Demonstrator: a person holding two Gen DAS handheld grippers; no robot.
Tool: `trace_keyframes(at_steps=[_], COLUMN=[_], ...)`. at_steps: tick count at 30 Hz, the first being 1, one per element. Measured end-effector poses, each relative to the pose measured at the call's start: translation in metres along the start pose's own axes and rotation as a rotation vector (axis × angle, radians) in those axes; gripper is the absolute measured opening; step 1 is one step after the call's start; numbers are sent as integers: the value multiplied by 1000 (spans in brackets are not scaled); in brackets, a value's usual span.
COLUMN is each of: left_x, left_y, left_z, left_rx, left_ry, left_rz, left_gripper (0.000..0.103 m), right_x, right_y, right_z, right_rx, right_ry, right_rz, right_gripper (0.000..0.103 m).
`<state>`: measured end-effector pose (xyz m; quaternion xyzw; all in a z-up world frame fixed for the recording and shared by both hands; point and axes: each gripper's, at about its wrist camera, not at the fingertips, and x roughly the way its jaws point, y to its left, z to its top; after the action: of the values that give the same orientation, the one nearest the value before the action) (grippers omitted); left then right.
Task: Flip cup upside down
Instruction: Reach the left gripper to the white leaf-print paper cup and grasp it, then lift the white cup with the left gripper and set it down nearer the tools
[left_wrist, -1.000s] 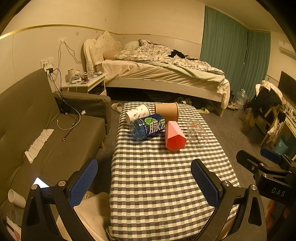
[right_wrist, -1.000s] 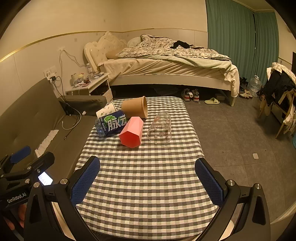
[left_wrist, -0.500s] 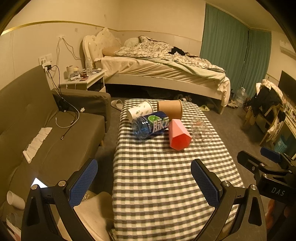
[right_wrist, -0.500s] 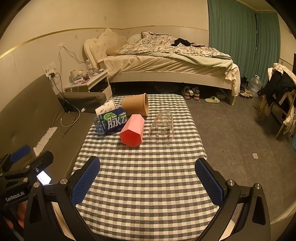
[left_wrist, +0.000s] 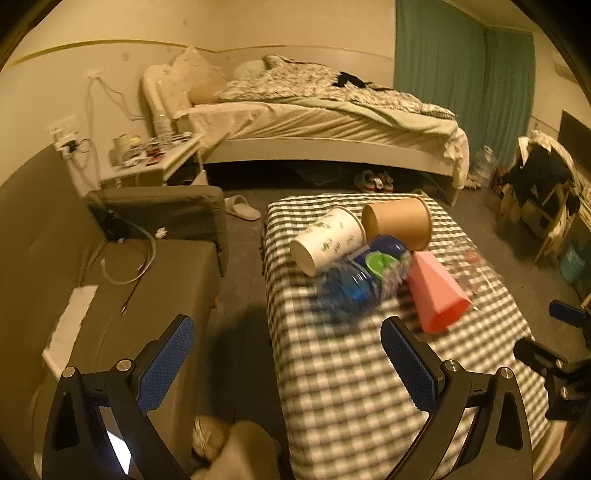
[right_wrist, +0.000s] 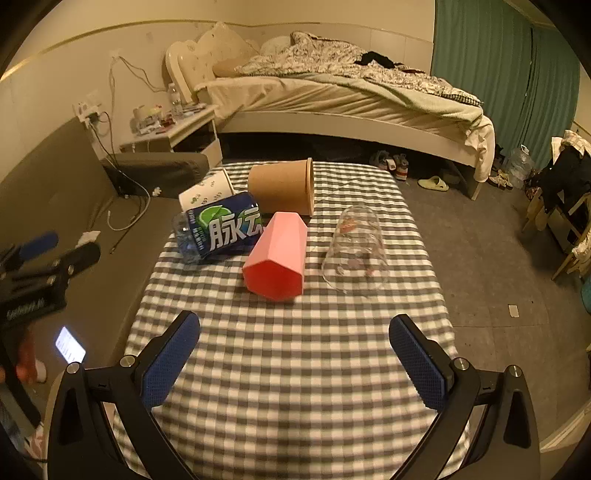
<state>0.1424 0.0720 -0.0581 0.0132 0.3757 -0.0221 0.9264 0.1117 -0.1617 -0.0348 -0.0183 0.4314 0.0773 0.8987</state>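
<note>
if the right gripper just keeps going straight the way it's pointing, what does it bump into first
Probably the pink cup, lying on its side with its open mouth toward the right gripper. Only bare checkered tablecloth lies between them. The clear glass sits off to the right of that line, though depth is hard to judge.

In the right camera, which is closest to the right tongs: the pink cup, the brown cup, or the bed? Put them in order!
1. Pink cup: lying on the checked table, just ahead of the right tongs.
2. Brown cup: lying behind it, near the table's far end.
3. Bed: across the room, by the wall.
</note>
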Motion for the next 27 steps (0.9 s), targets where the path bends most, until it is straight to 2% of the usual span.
trace_keyframes(at_steps=[6, 8, 11, 14, 16, 20, 21, 24, 27], left_x=[65, 89, 117, 135, 145, 162, 166, 174, 177], left_y=[19, 19, 12, -3, -13, -20, -19, -13, -7], left_z=[50, 64, 73, 75, 75, 79, 80, 79, 79], left_rx=[75, 105, 144, 238, 296, 299, 292, 240, 191], left_ry=[19, 32, 62, 79, 88, 121, 132, 194, 233], left_rz=[-50, -91, -131, -181, -187, -239, -253, -333, -381], left_gripper=[102, 102, 102, 102, 101, 89, 82, 70, 65], right_x=[42, 52, 67, 78, 84, 93, 94, 98, 101], right_y=[5, 5, 1, -7, -16, -28, -29, -32, -33], right_z=[14, 14, 15, 14, 15, 16, 16, 15, 12], right_rx=[21, 27, 36, 60, 83, 116, 119, 121, 123], right_ry=[48, 65, 99, 120, 135, 145, 146, 148, 153], right_rz=[-4, -4, -22, -42, -49, -65, -65, -68, -65], right_gripper=[103, 103, 103, 103, 103, 103, 103, 103, 103])
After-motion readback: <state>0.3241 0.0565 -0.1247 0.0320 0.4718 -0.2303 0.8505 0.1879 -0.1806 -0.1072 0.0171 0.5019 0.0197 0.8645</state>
